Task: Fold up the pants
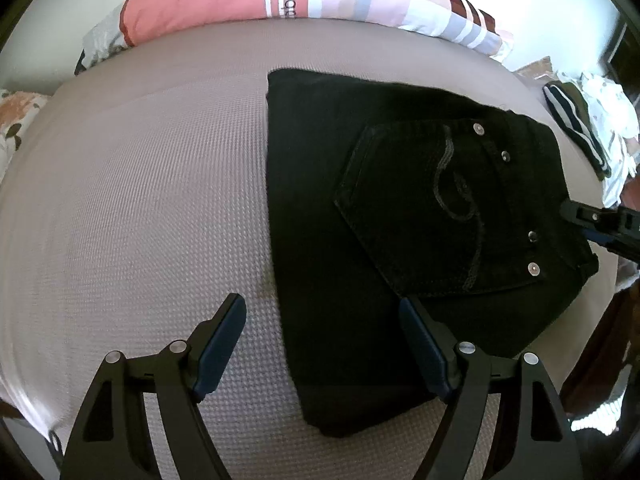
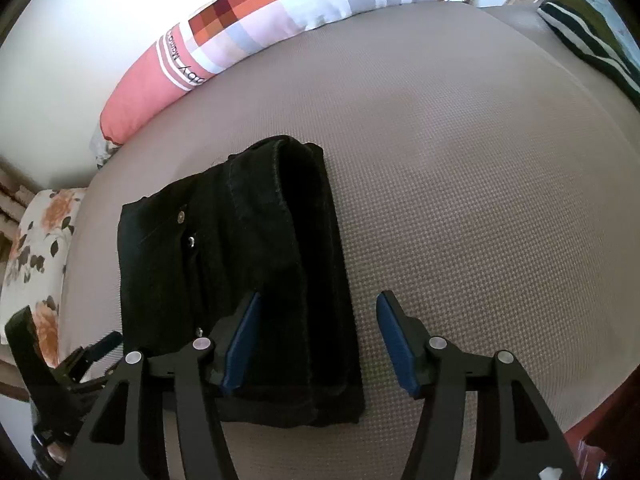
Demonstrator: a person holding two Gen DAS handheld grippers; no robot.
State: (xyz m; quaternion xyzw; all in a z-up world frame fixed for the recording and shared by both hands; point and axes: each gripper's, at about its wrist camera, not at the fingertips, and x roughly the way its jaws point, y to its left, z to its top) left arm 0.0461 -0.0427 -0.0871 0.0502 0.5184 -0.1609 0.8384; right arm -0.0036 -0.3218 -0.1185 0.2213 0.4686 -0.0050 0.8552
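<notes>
Both grippers, left (image 1: 322,316) and right (image 2: 318,312), are hanging spread apart, seemingly just above folded black pants (image 1: 360,208) lying on the bed (image 1: 140,200).

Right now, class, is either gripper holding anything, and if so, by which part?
Nothing is held. Both the left gripper and right gripper are open above the folded pants, gripping no cloth.

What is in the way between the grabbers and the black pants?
Nothing visible. The left gripper and right gripper both hang open right over the folded black pants on the bed.
</notes>
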